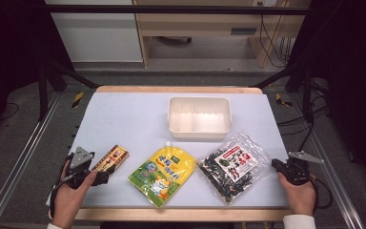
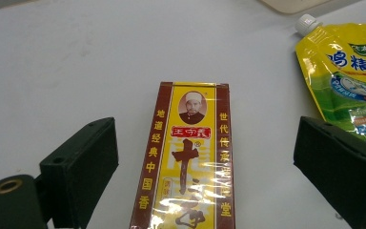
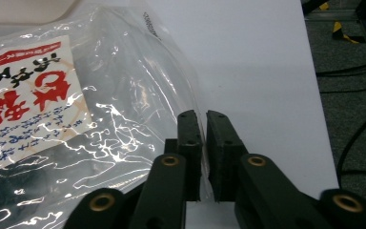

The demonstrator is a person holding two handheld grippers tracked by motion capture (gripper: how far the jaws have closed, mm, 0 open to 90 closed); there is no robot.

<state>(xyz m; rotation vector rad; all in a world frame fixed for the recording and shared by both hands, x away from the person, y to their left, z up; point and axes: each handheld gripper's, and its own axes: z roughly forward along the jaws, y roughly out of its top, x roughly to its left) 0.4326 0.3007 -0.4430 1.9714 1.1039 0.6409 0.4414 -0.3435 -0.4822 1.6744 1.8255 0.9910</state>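
Note:
A brown and yellow spice box [image 1: 111, 159] [image 2: 190, 157] lies flat at the table's front left. My left gripper [image 1: 101, 175] [image 2: 207, 126] is open, one jaw on each side of the box's near end and neither touching it. A clear bag of dark dried seaweed with a red and white label [image 1: 231, 166] [image 3: 52, 119] lies at the front right. My right gripper [image 1: 275, 164] [image 3: 205, 114] is shut at the bag's right edge. The clear film reaches its left jaw; I cannot tell whether any film is pinched.
A yellow spouted pouch [image 1: 163, 174] [image 2: 352, 81] lies between the box and the bag. A white divided tray [image 1: 199, 99] stands behind them at mid-table. The table's right edge [image 3: 321, 119] runs close beside my right gripper, with floor and cables beyond it.

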